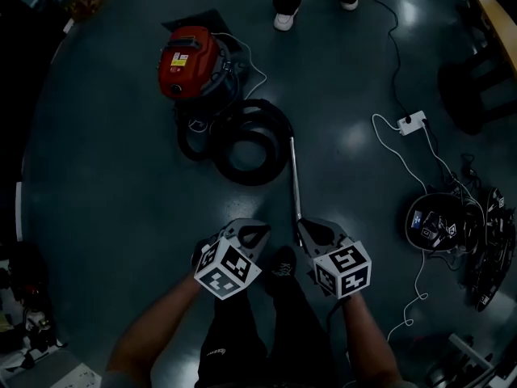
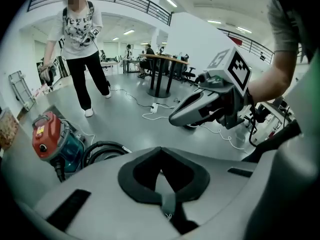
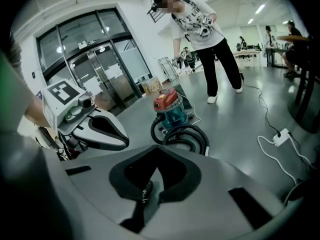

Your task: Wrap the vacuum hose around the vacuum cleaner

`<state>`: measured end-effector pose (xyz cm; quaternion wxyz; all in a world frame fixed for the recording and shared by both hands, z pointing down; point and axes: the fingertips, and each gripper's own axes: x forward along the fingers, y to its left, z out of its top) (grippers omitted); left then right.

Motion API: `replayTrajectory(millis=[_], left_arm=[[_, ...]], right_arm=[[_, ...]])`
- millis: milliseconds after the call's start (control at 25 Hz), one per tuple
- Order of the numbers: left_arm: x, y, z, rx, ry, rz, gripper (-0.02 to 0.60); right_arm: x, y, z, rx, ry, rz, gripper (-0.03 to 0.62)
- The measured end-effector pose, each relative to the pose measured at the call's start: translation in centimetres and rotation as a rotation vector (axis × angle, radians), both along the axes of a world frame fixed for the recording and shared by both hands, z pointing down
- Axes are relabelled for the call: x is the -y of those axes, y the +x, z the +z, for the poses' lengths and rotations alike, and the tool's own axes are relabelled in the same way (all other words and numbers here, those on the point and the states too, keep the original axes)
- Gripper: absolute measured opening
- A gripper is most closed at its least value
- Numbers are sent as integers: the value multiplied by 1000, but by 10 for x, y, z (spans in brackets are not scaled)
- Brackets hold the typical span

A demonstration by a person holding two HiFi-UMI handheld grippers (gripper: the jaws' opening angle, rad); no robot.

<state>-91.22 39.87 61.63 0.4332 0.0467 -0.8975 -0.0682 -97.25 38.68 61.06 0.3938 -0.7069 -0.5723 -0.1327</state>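
Note:
The red-topped vacuum cleaner (image 1: pixel 187 61) stands on the dark floor, with its black hose (image 1: pixel 250 140) coiled in loops beside it. A thin metal wand (image 1: pixel 294 172) runs from the coil towards me. Its near end passes behind the tip of my right gripper (image 1: pixel 308 228). My left gripper (image 1: pixel 255 228) hangs beside the right one, and both are held above the floor near my feet. Each is shut with nothing between its jaws. The left gripper view shows the vacuum cleaner (image 2: pixel 50 140) and hose (image 2: pixel 102 151) low at left. In the right gripper view the vacuum cleaner (image 3: pixel 170 109) and hose (image 3: pixel 186 136) lie ahead.
A person (image 2: pixel 80 44) stands behind the vacuum, with shoes (image 1: pixel 283 19) at the head view's top. A white power strip (image 1: pixel 412 122) and its cable trail at right, near a black round device (image 1: pixel 436 221). A round table (image 2: pixel 160 74) stands further back.

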Motion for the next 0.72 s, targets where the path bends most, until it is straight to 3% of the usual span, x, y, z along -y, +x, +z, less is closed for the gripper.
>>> replayTrajectory(millis=[160, 280, 440, 720], left_arm=[[25, 12, -67, 12, 61, -82, 8], [43, 18, -107, 21, 60, -93, 8], [75, 22, -148, 53, 88, -39, 8], [116, 42, -218, 173, 103, 69, 8]], right_arm=[[28, 12, -67, 3, -34, -25, 6], [53, 19, -102, 26, -37, -58, 6], [85, 24, -141, 28, -43, -45, 6], [115, 47, -206, 90, -90, 99, 6]])
